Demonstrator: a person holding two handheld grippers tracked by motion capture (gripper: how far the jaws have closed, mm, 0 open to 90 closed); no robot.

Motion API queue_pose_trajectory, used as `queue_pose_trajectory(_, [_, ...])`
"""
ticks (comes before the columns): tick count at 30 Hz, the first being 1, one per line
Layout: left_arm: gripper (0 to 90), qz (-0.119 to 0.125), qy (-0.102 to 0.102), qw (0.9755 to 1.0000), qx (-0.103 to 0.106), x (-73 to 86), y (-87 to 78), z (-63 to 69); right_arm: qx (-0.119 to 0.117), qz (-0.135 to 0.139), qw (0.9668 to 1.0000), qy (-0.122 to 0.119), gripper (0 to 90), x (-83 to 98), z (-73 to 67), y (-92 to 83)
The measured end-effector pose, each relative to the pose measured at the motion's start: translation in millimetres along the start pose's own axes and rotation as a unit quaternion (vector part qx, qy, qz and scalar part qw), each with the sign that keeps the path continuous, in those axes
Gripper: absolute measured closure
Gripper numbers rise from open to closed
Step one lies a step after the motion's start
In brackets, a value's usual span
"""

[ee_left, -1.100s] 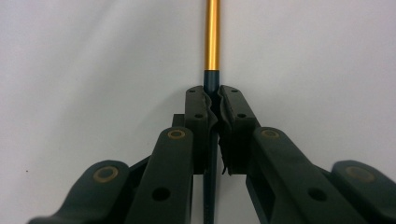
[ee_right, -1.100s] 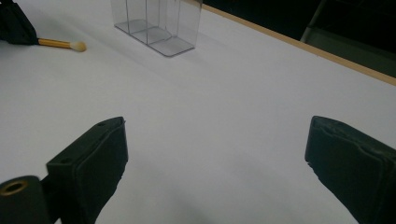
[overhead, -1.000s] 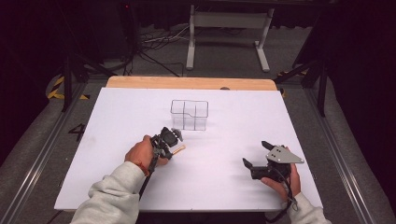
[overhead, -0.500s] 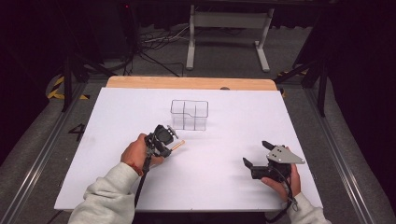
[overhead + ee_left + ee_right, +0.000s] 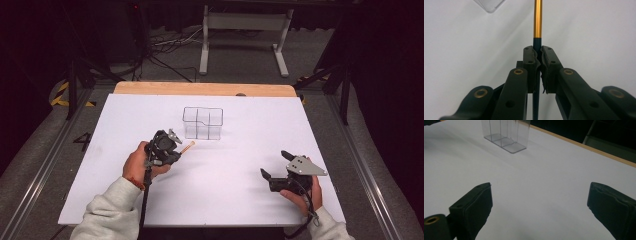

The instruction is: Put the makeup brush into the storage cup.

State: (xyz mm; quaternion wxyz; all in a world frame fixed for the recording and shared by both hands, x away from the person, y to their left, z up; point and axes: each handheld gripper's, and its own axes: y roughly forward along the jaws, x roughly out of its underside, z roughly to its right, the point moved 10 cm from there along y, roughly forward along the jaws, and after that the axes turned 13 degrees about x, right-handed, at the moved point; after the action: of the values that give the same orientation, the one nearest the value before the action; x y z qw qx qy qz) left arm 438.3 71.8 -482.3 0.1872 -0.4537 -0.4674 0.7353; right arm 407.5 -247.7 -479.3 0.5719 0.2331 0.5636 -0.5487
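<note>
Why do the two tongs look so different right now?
The left tongs are shut on a thin gold-and-dark stick, while the right tongs are wide open and hold nothing. The left tongs sit close to the clear divided box; the right tongs are farther off, near the table's front corner. Both are black, each held in one hand.

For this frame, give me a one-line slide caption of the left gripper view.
Left tool shut on a thin gold-and-dark pen, pointing toward a corner of the clear organizer on the white table.
</note>
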Motion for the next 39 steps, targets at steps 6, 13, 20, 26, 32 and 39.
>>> queue_pose_trajectory(6, [82.8,0.046,0.005,0.9989,-0.004,-1.9,-10.3,-3.0,-0.001,0.002,1.0000,0.001,6.6,-0.6,0.4,-0.5])
queue_pose_trajectory(13, [82.8,0.095,0.010,0.9954,-0.007,-1.8,-21.9,-4.0,-0.003,0.008,1.0000,0.000,6.6,-1.9,-0.5,-1.6])
queue_pose_trajectory(20, [82.8,0.142,0.026,0.9895,0.004,2.6,-32.8,-5.7,-0.001,0.010,0.9999,-0.001,6.7,-2.1,-0.1,-1.6])
queue_pose_trajectory(26, [82.8,0.171,0.043,0.9844,0.004,6.1,-40.9,-5.8,0.001,0.009,1.0000,0.000,6.7,-1.6,0.5,-1.3])
queue_pose_trajectory(32, [82.8,0.203,0.044,0.9781,-0.009,13.1,-52.3,-10.6,0.003,0.009,0.9999,0.003,6.7,-1.2,2.3,-1.3])
queue_pose_trajectory(39, [82.8,0.233,0.052,0.9701,-0.044,16.0,-58.3,-16.9,0.000,0.009,1.0000,0.001,6.8,-1.4,0.7,-1.2])
